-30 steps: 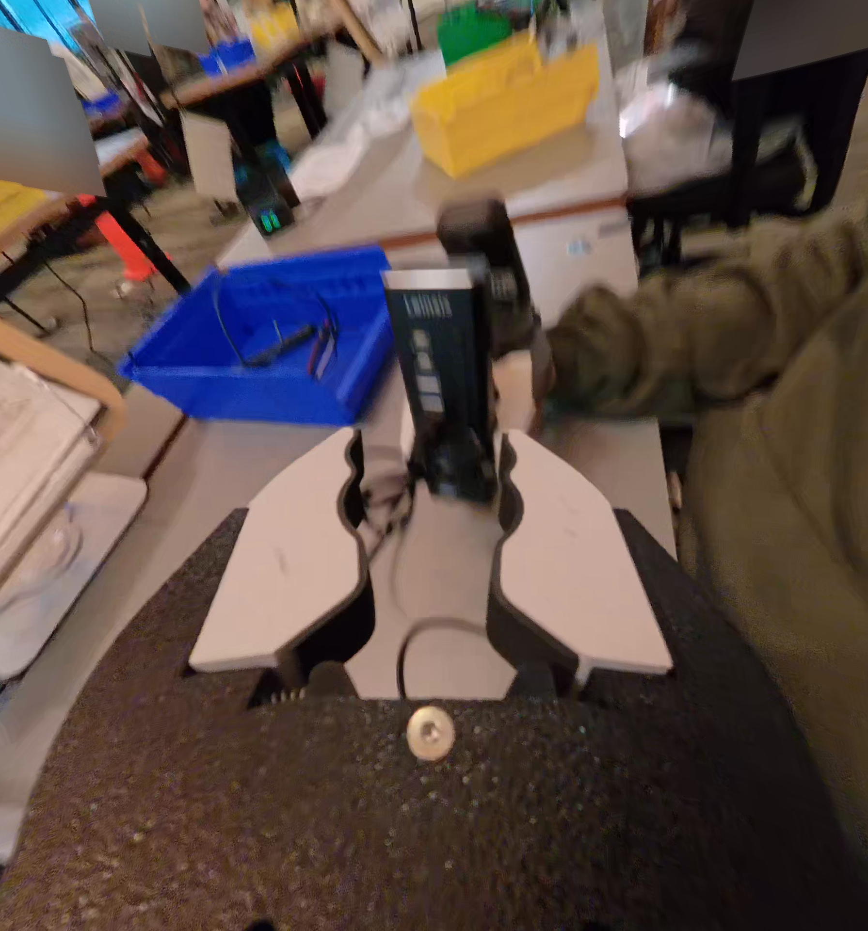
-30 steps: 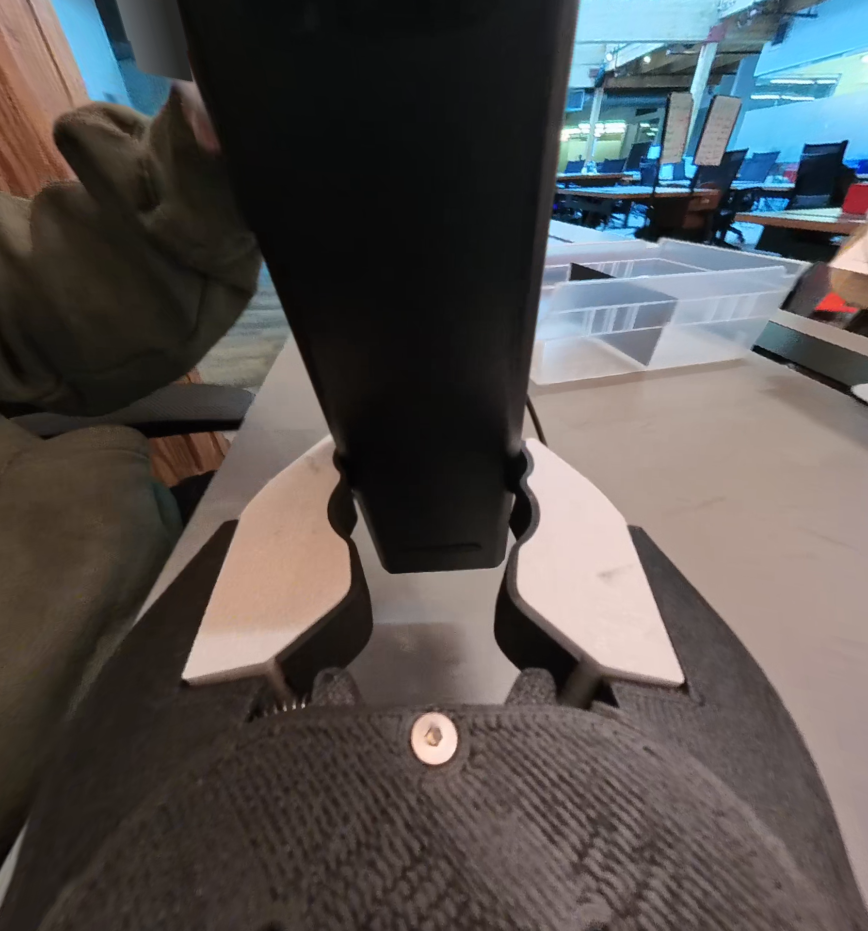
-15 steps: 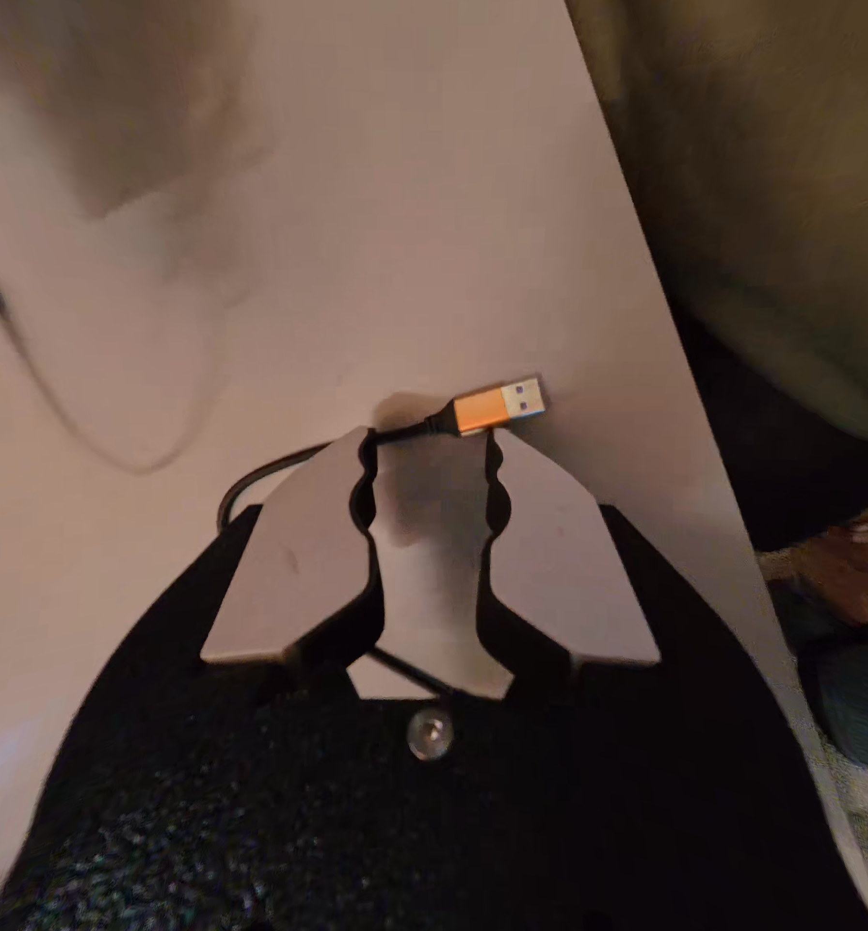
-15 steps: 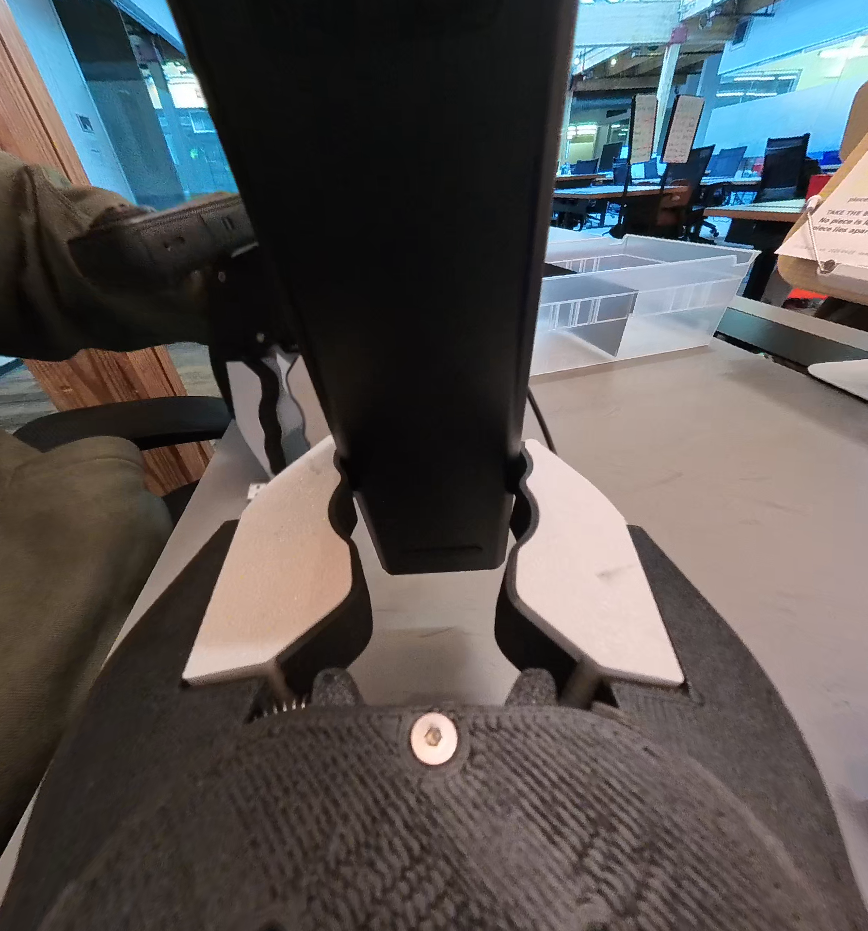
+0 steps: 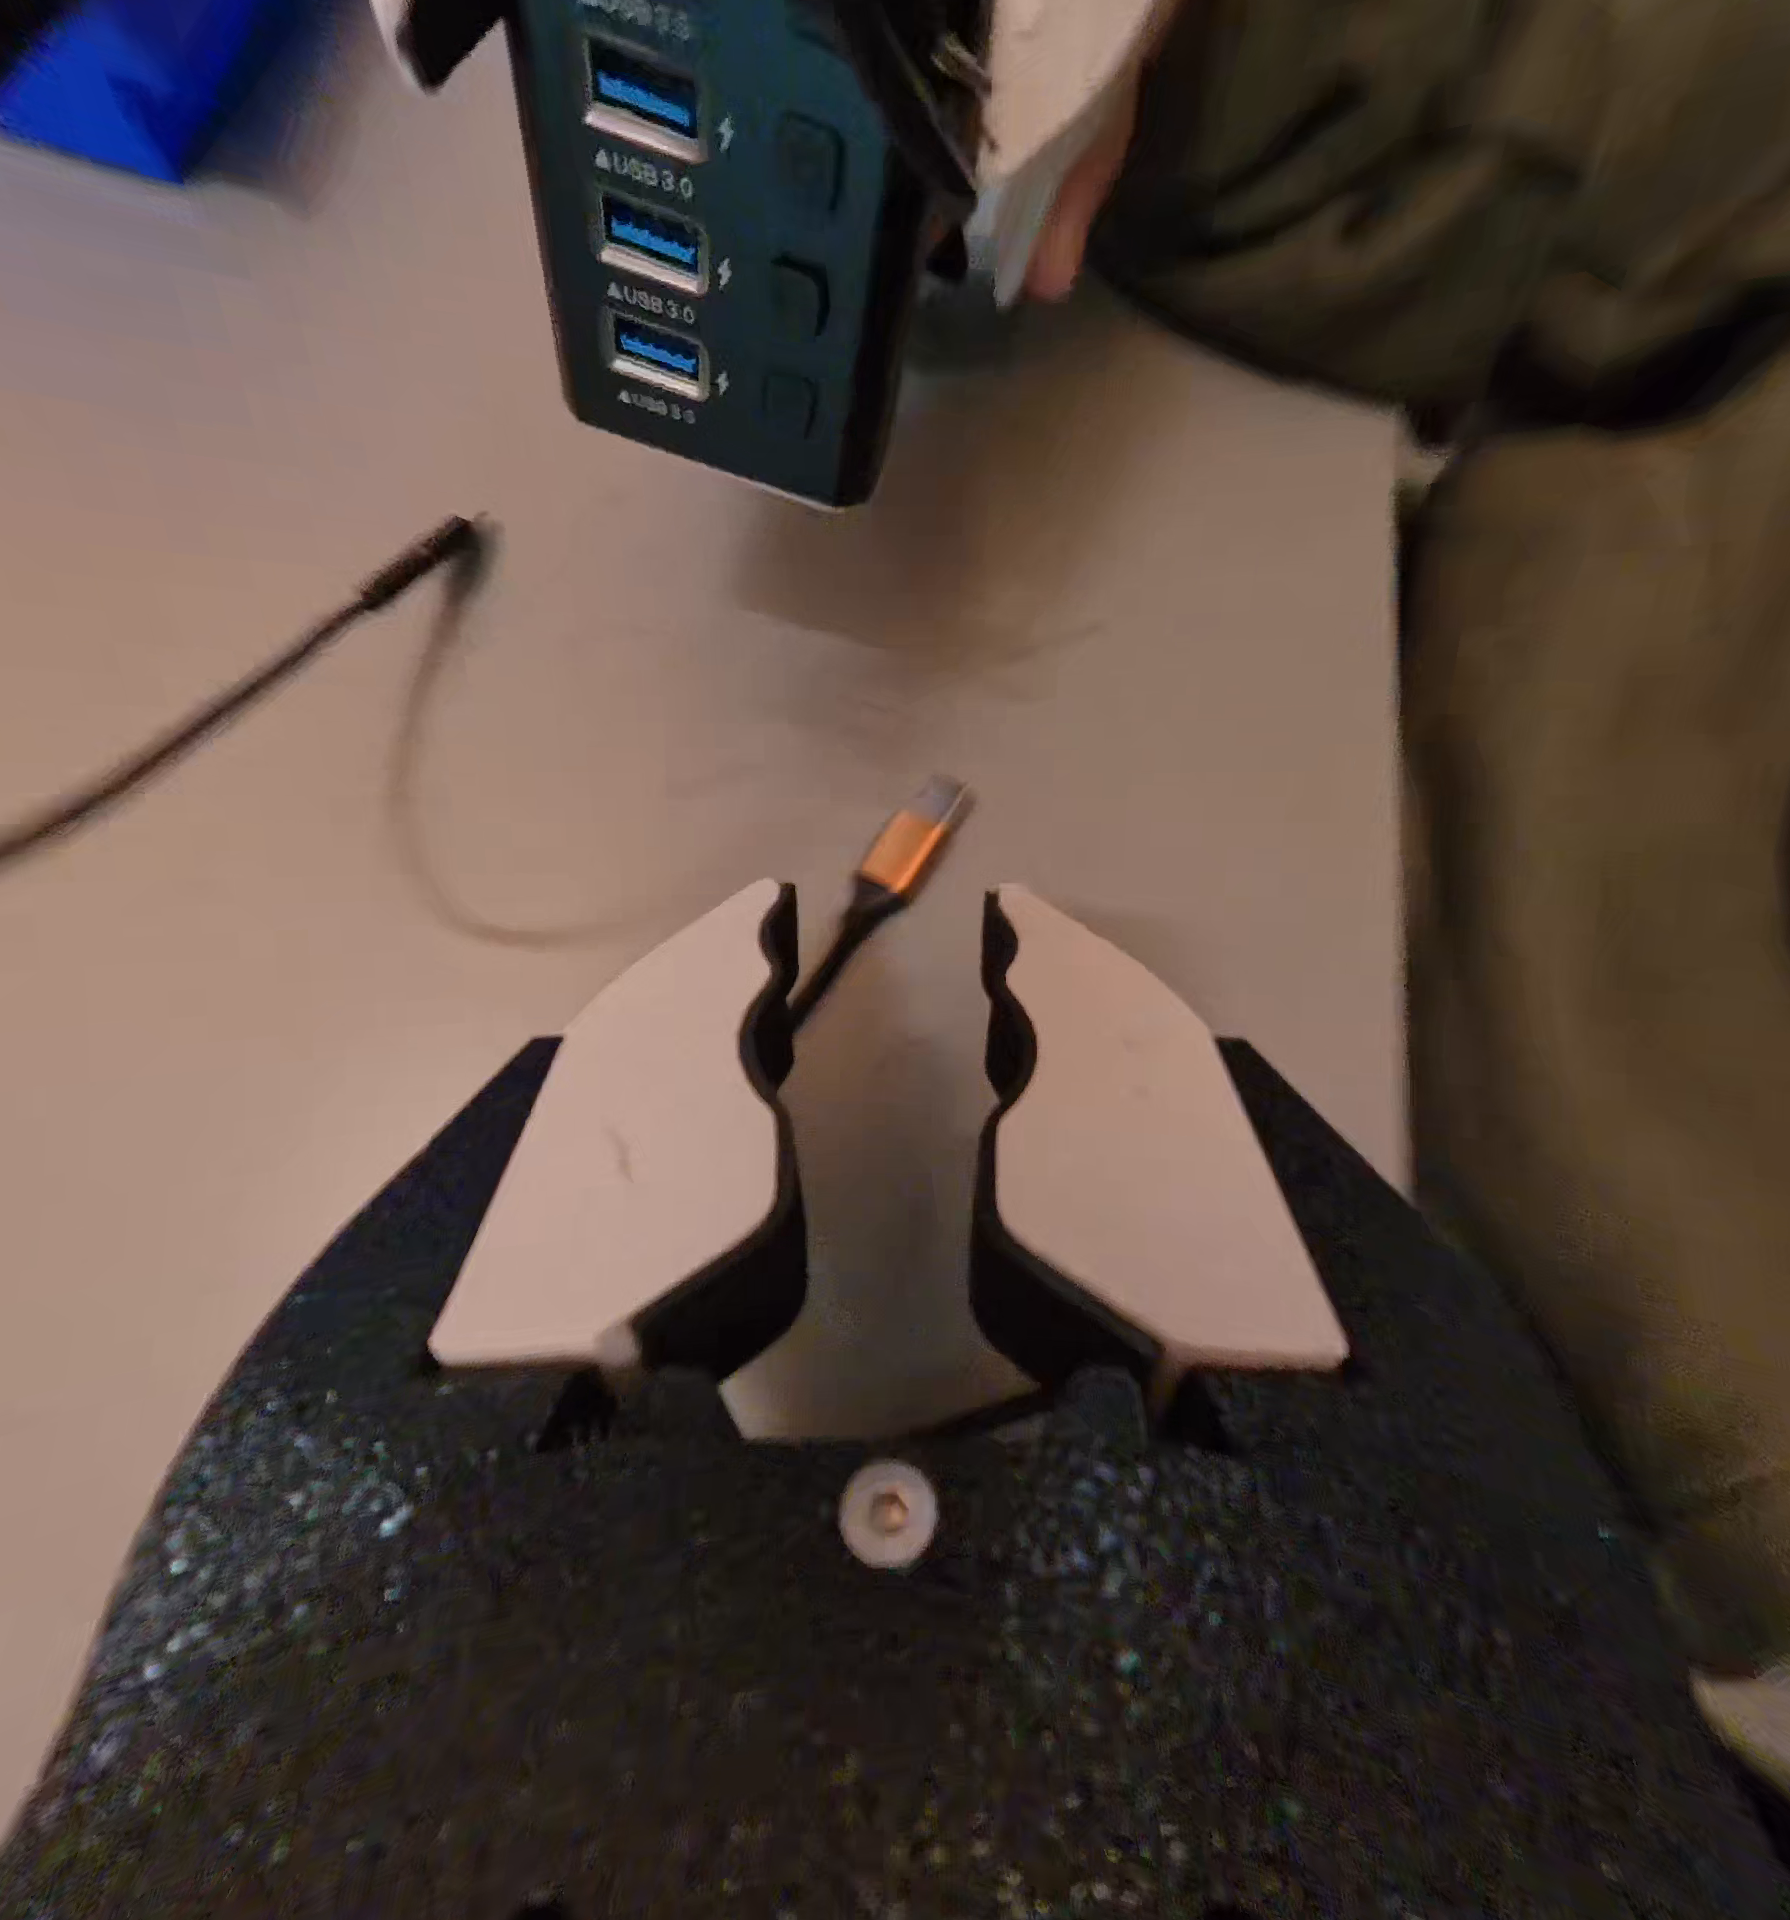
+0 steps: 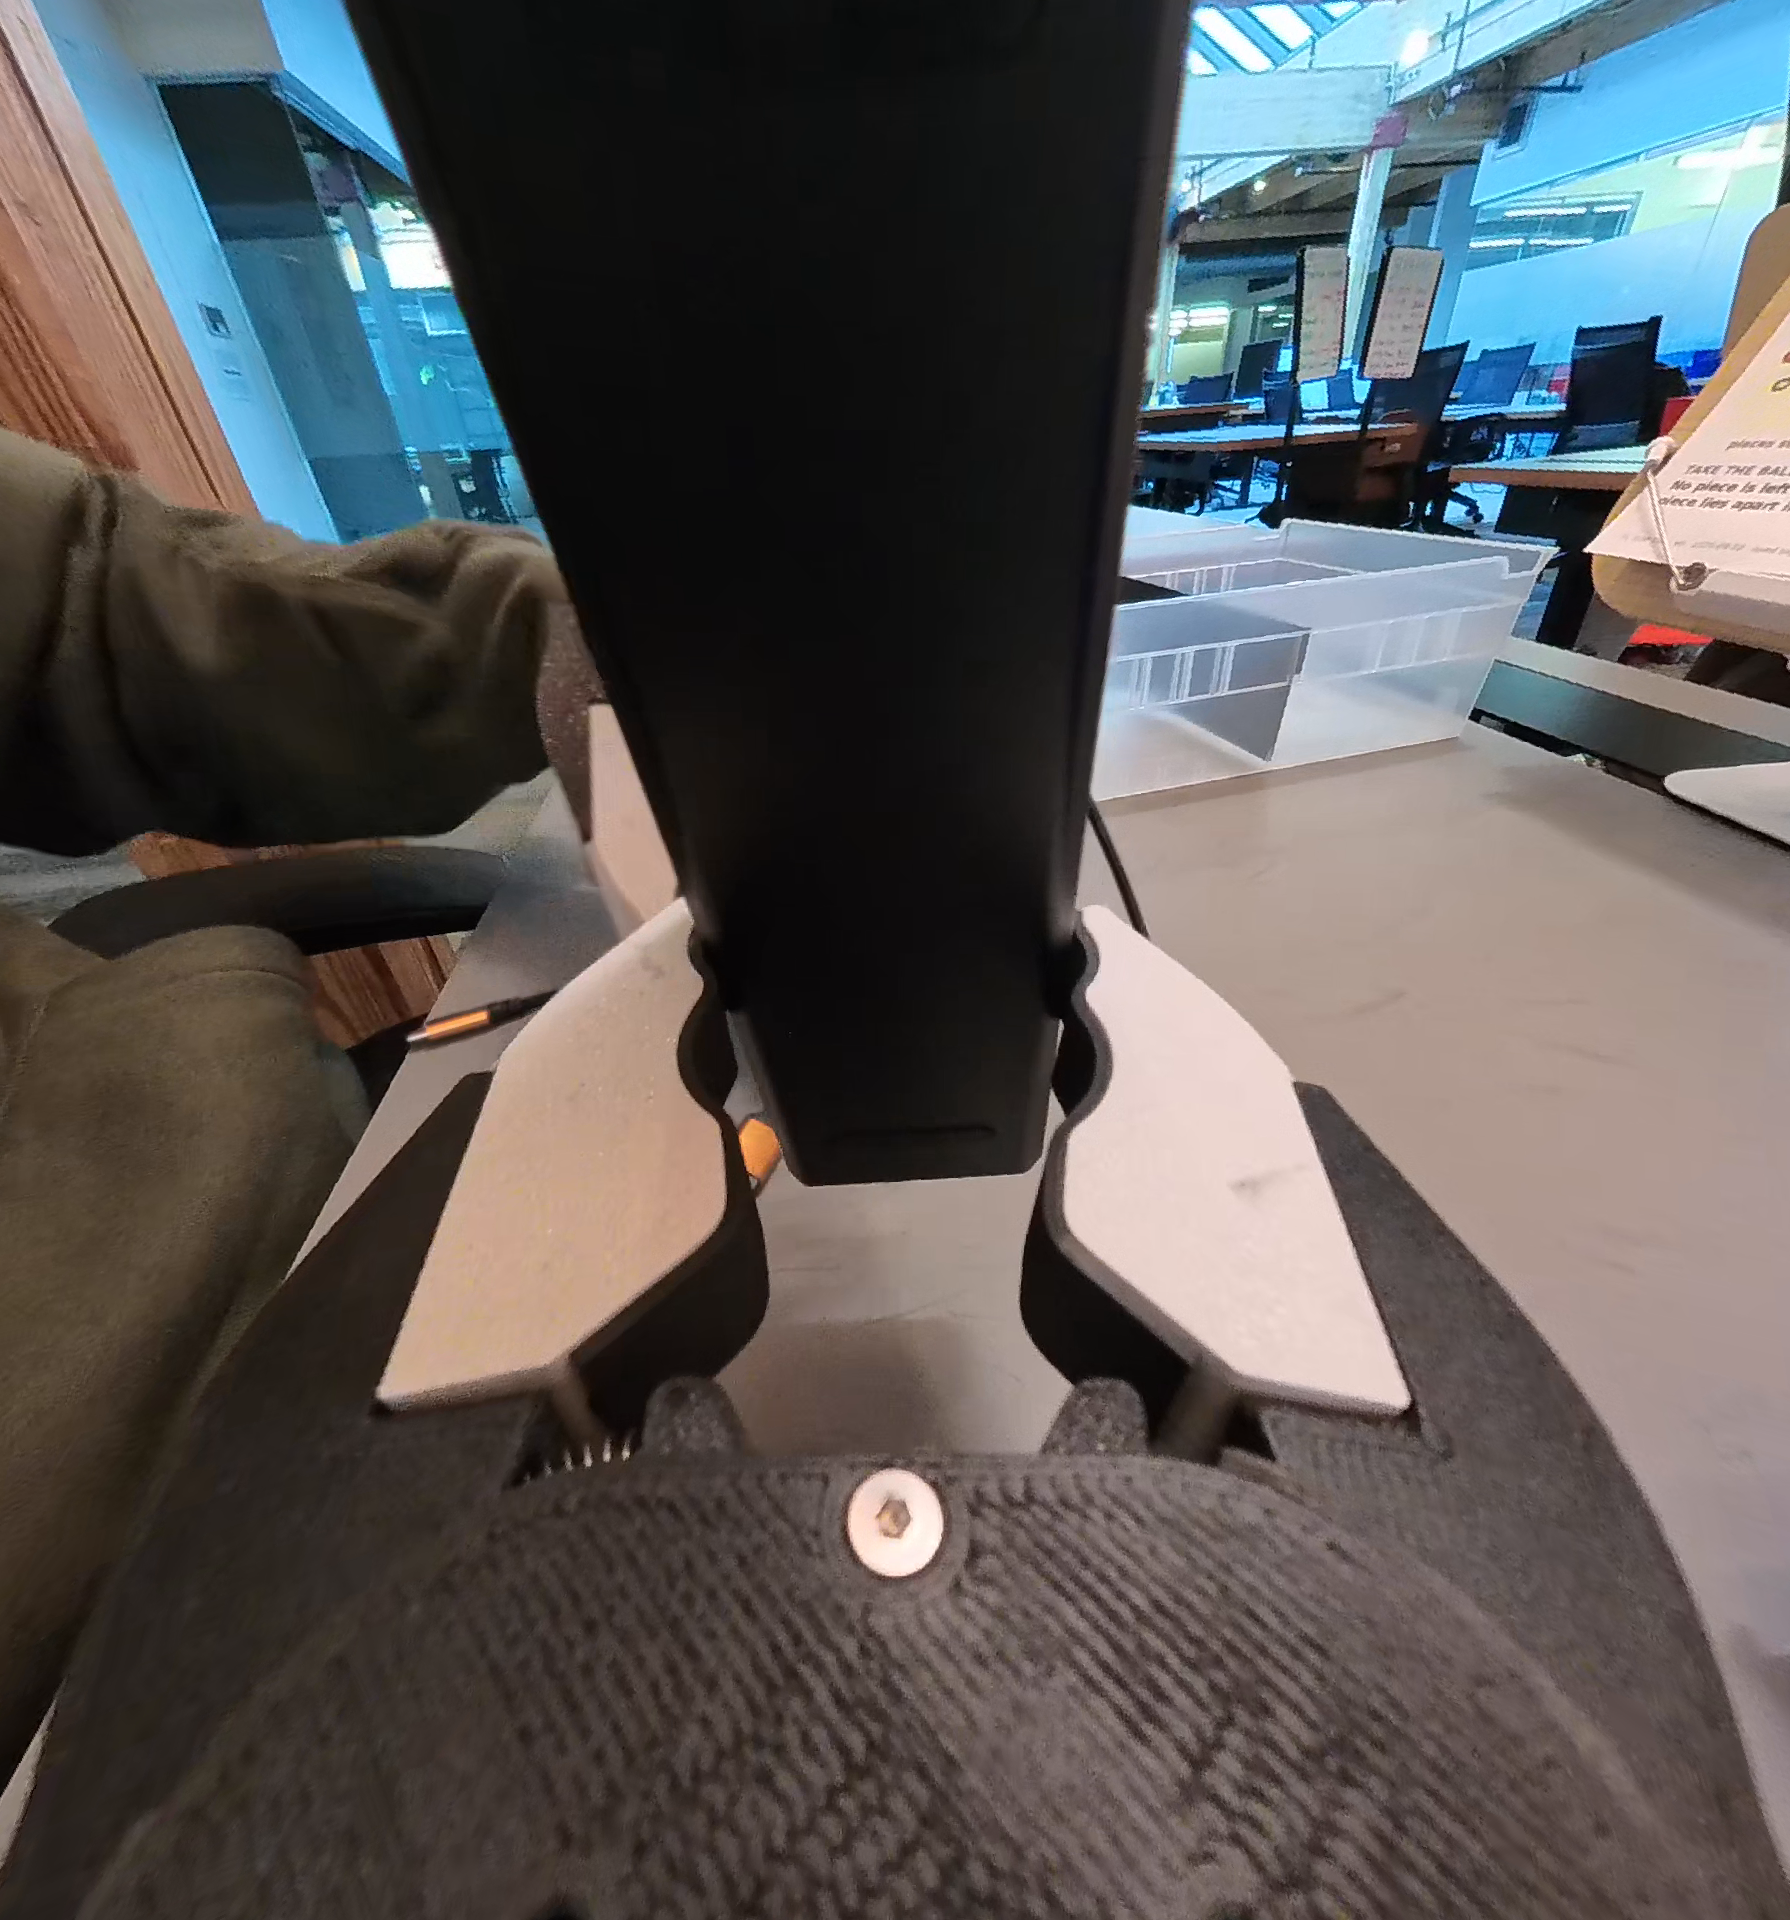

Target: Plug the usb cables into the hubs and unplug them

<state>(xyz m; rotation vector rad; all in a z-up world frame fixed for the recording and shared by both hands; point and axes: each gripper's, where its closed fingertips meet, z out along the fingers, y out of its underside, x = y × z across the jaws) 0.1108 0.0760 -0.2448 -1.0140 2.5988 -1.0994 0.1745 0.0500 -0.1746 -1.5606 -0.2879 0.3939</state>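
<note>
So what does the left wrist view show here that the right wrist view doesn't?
Only the left wrist view shows the hub's front with its blue ports, the open left gripper and the black cable on the table.

Only the right wrist view shows the right gripper shut on the hub's plain back, plus a clear bin and a clipboard.

Both show the hub, the orange USB plug, the table and an olive sleeve.

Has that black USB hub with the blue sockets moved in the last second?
Cannot tell. The black USB hub sits just as before between the right gripper fingers, but the clear plastic bin drifted slightly, so the gripper and hub probably shifted together.
</note>
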